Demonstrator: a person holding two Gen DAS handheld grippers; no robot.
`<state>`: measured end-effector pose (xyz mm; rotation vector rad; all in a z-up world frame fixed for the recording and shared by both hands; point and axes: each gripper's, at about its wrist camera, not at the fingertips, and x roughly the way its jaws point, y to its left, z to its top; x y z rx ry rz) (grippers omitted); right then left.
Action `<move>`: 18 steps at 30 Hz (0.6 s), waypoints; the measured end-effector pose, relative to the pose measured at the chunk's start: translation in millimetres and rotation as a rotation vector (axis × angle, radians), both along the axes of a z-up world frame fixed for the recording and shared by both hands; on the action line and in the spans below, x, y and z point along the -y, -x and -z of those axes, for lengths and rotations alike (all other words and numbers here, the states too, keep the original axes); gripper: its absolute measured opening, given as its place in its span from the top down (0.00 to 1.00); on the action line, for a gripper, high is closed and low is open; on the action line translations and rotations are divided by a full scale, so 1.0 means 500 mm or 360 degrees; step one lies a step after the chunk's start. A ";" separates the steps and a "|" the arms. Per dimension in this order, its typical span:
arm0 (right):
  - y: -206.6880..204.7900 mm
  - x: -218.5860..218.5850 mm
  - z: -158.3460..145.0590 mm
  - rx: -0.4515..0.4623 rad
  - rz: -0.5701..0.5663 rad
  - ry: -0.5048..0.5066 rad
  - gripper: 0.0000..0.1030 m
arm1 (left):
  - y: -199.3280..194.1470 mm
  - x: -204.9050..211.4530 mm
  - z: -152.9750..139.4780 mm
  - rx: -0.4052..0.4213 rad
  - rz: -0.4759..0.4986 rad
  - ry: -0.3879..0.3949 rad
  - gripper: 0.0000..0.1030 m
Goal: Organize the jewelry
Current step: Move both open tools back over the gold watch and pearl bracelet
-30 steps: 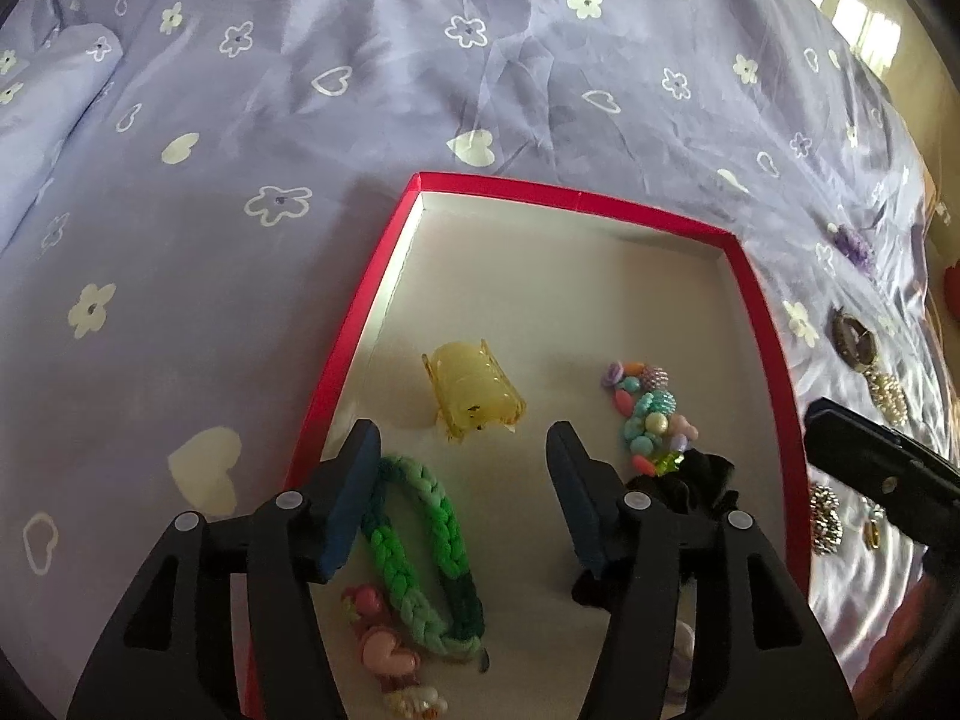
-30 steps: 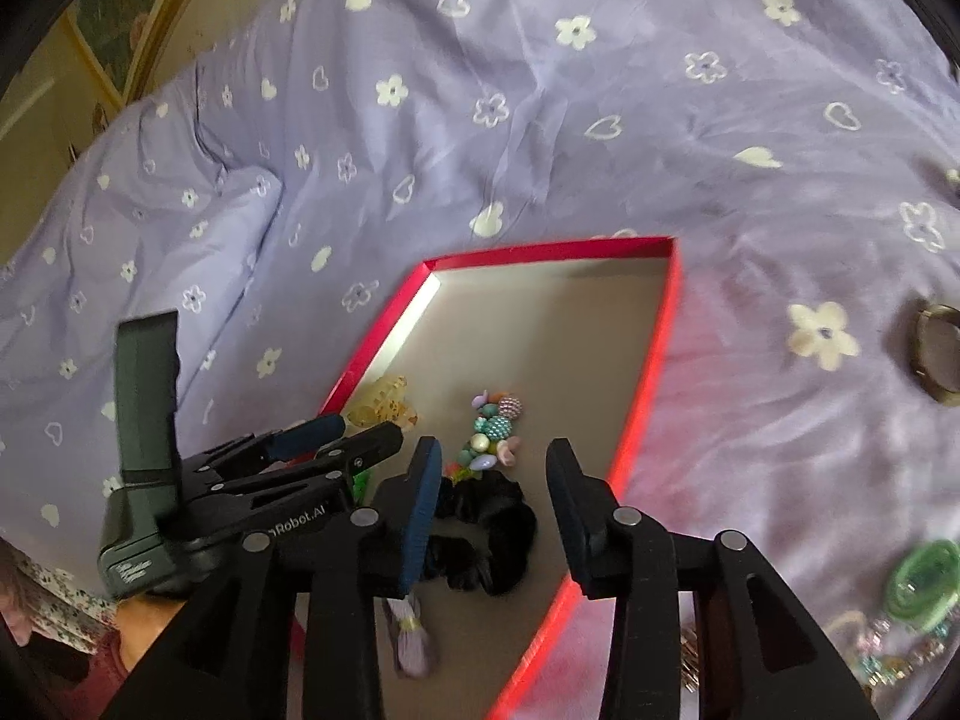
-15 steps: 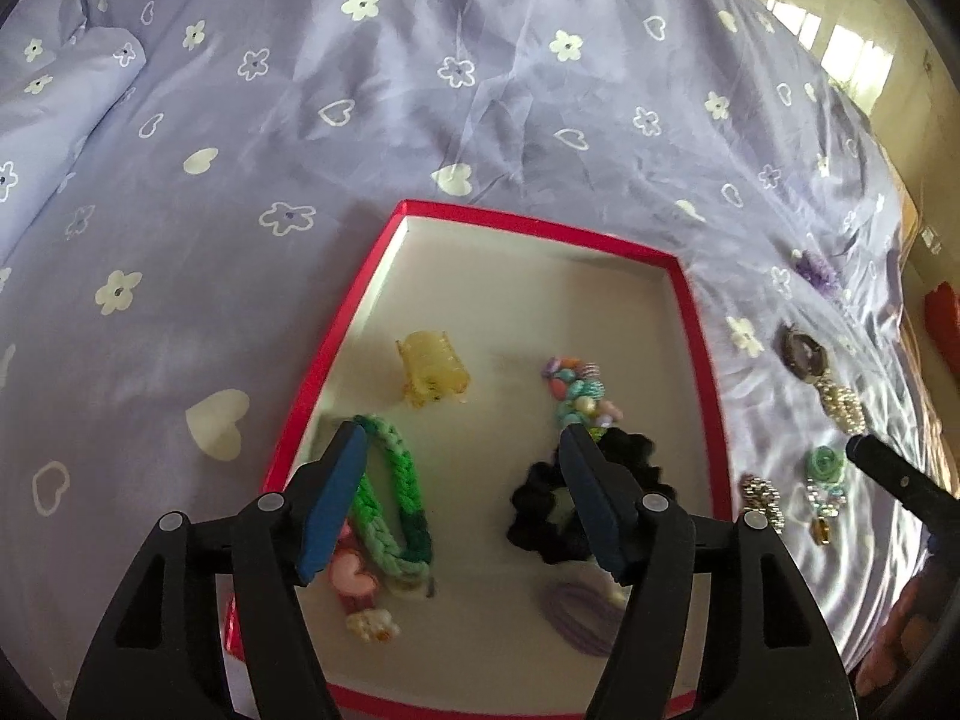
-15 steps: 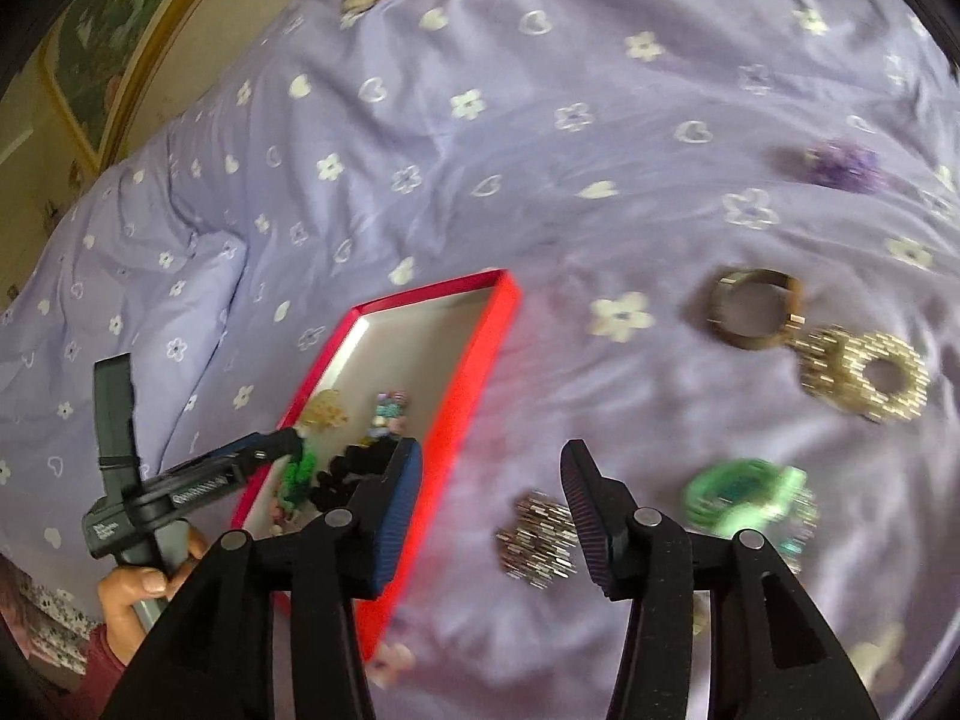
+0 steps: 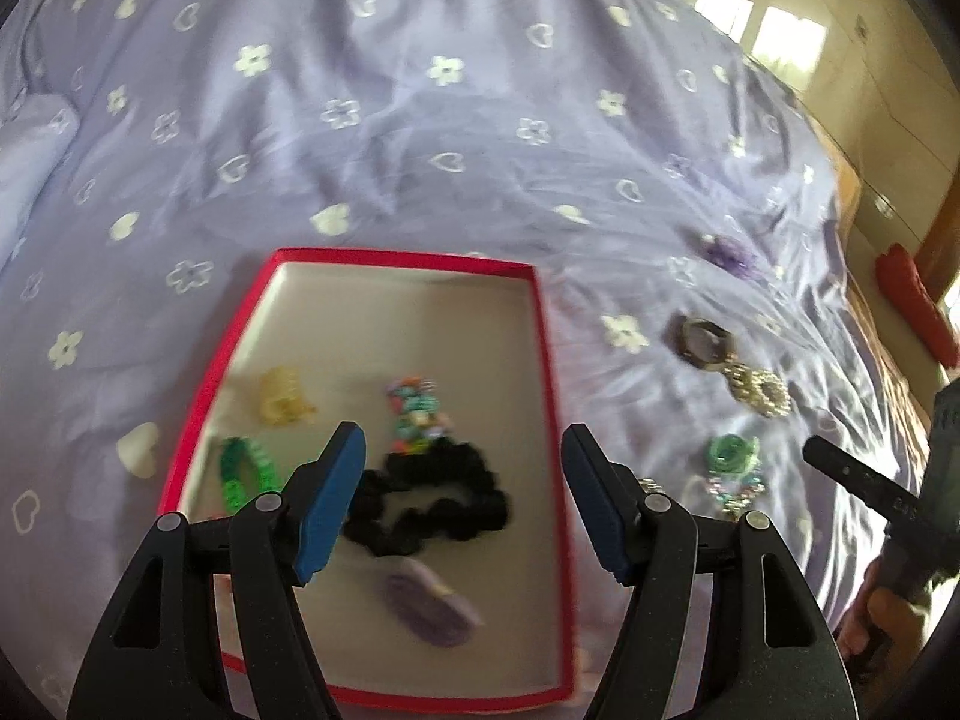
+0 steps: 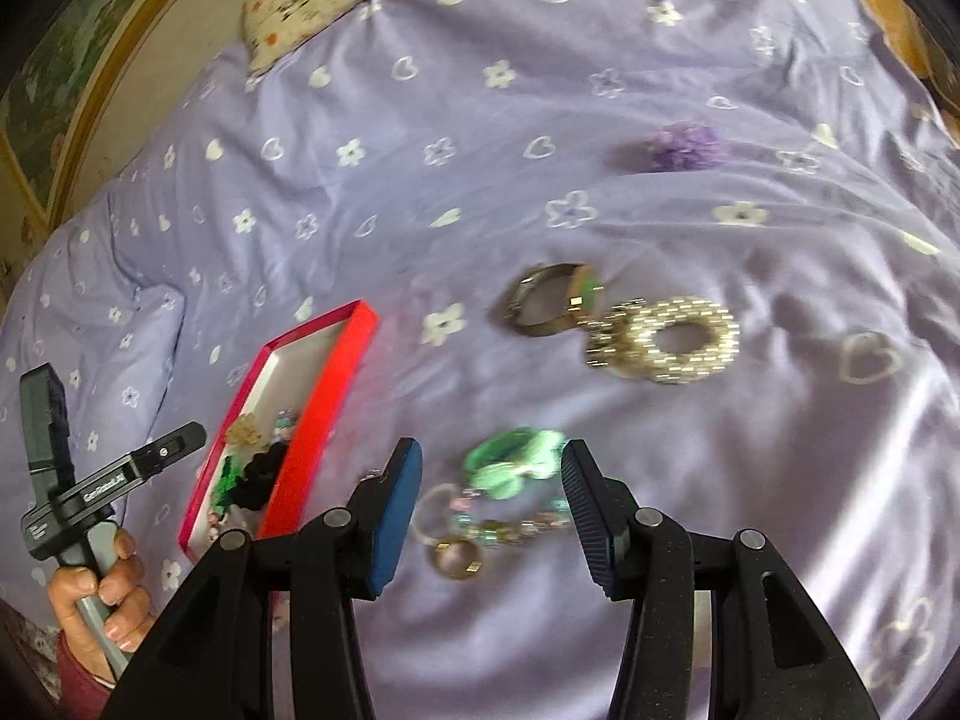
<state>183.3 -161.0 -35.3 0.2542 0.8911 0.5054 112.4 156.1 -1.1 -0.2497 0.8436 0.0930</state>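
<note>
Lying on the purple bedspread (image 5: 456,138), the red box (image 5: 547,354) holds a black scrunchie (image 5: 444,507), a green braided band (image 5: 243,471), a yellow clip (image 5: 282,399), a multicoloured bead bracelet (image 5: 414,408) and a lilac piece (image 5: 429,603). In the left wrist view its long axis runs away from the camera.

Outside the box, to its right, lie a metal ring (image 6: 549,300) touching a pearl hoop (image 6: 666,339), a green band (image 6: 516,462) over a beaded chain with a gold ring (image 6: 459,558), and, farther off, a purple scrunchie (image 6: 684,147).

The left gripper (image 5: 465,504) hovers above the box, its jaws apart and empty. The right gripper (image 6: 489,516) stands open over the green band, gripping nothing; a second ago it hung over the black scrunchie in the box, and both grippers were narrower then. The left view shows more of the box than before, all four walls in sight. A hand (image 6: 102,597) holds the left gripper's handle.
</note>
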 end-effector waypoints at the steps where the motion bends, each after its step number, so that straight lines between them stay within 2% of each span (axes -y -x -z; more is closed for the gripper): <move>1: -0.002 0.013 0.000 0.0001 0.0019 0.0003 0.51 | -0.002 0.009 -0.002 0.0002 0.0014 -0.0002 0.34; 18: -0.052 0.113 0.023 -0.0026 0.0183 0.0010 0.51 | -0.086 0.173 -0.021 0.0021 0.0275 -0.0002 0.34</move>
